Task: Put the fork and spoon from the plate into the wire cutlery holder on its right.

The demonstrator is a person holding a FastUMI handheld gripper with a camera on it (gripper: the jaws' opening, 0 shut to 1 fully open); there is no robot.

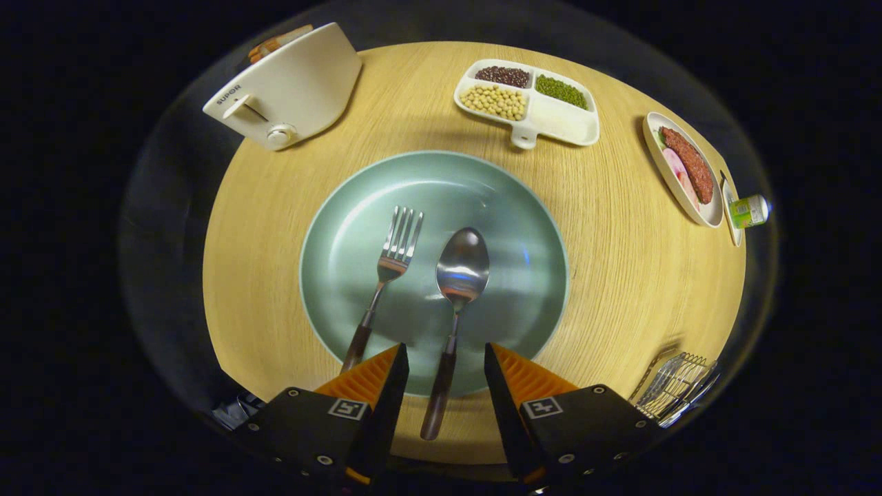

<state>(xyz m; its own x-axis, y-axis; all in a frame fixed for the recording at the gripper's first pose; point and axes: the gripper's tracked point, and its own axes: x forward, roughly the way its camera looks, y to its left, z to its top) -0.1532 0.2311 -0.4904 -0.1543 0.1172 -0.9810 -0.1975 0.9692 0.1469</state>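
You have one fork [391,279] and one spoon [456,303] side by side on one green plate [524,227], and one wire cutlery holder [677,386] on the desk [620,275] to its right. Your claw [446,362] gapes wide and grips nothing; the spoon's dark handle runs between its fingers, the fork's handle just beside the left one. Both are shiny steel with dark handles.

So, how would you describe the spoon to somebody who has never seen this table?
Find the big green plate in the middle of the round wooden table. Two utensils lie on it: the spoon is the right one, its dark handle running between the open gripper fingers. It has a smooth oval bowl, while the fork beside it has prongs.
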